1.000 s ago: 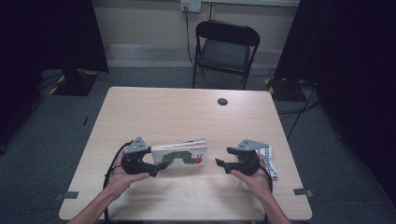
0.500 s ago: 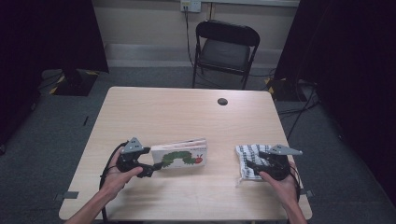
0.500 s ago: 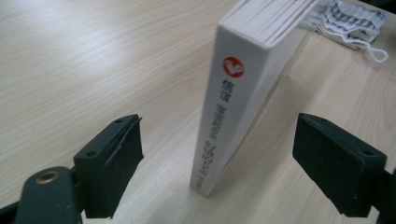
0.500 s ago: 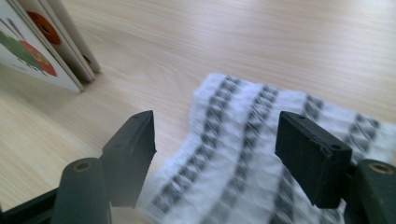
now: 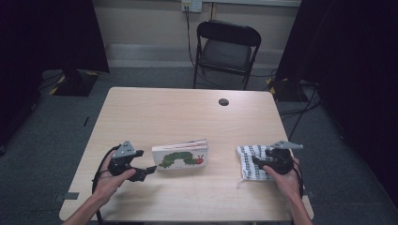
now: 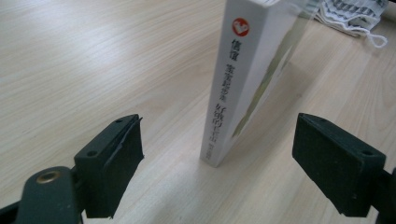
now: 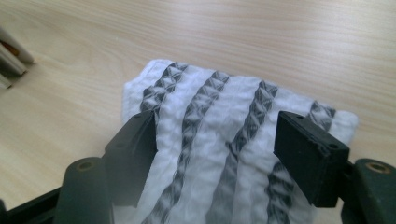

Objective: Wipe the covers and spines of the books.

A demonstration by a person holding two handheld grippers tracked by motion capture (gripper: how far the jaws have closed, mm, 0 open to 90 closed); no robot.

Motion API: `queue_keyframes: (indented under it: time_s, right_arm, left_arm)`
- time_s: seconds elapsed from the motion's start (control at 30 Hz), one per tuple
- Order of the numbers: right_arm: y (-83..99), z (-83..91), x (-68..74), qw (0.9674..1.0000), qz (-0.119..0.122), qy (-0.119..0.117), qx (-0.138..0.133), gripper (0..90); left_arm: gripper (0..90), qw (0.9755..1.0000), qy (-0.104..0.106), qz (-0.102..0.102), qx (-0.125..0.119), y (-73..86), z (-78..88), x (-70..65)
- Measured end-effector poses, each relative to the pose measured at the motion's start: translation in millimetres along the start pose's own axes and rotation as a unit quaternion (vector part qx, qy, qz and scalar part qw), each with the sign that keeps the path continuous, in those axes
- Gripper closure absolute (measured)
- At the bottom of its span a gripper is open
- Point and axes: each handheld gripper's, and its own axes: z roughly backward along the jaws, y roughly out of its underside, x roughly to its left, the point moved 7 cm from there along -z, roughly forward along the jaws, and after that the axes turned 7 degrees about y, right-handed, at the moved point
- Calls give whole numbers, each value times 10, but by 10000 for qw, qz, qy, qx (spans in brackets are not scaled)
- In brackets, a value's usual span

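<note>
A picture book [image 5: 180, 155] with a green caterpillar on its white cover stands on its edge on the table, slightly tilted. Its spine [image 6: 233, 70] faces my left gripper [image 5: 151, 169], which is open just left of the book without touching it. In the left gripper view the spine stands ahead of the wide gap of my left gripper [image 6: 219, 128]. A white cloth with dark stripes [image 5: 249, 161] lies flat at the right. My right gripper [image 5: 257, 162] hovers over it, open. Its jaws have just been closing slightly, with the cloth [image 7: 219, 88] under them and no grip on it.
The wooden table [image 5: 187, 112] has a dark cable hole [image 5: 224, 101] near its far edge. A black folding chair [image 5: 227, 47] stands behind it. The cloth lies near the table's right edge. Dark curtains flank the room.
My right gripper has moved right, from near the book's right end to over the striped cloth. My left gripper has drawn back a little to the left of the book.
</note>
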Motion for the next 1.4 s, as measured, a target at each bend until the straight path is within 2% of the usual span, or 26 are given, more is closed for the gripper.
queue_keyframes:
  time_s: [0.1,0.13,0.17,0.27,0.37,0.43,0.6,0.73,0.9,0.97,1.13,1.3,1.37,1.4]
  right_arm:
    - [-1,-124,-9,9999,39,103,101,312]
    - [14,-159,-12,9998,1,135,143,312]
    - [29,-188,-15,9997,-73,153,187,314]
    - [39,-211,-14,9996,-94,173,224,331]
    - [66,-212,-21,9995,-107,187,235,360]
    - [97,-214,-14,9995,-2,233,232,382]
    - [126,-221,19,9988,184,412,195,421]
    - [133,-202,21,9988,205,397,196,525]
    - [137,-183,34,9988,267,354,205,674]
    - [137,-179,30,9988,264,363,205,716]
    - [129,-169,39,9991,187,294,240,782]
    - [120,-135,57,9997,-22,28,226,790]
    - [100,-99,71,9999,1,-2,170,792]
    - [89,-76,83,9999,9,-28,126,793]
  left_arm:
    - [159,10000,6,45,-32,40,17,6]
    - [159,10000,-34,-47,12,60,31,20]
    - [159,10000,-21,29,-33,78,32,10]
    - [159,10000,-45,22,-12,108,24,19]
    - [159,9999,-93,-76,52,116,16,25]
    - [159,9999,-109,-125,43,112,23,28]
    - [159,9999,-82,-36,47,128,20,35]
    - [159,9999,-88,-99,66,131,39,44]
    - [159,10000,-58,76,-26,126,30,44]
    - [159,10000,-30,15,22,129,18,37]
    - [159,10000,-9,-62,56,126,8,33]
    - [159,10000,46,-7,48,128,2,26]
    - [159,10000,44,-38,64,128,-1,31]
    - [159,10000,66,16,48,129,-10,22]
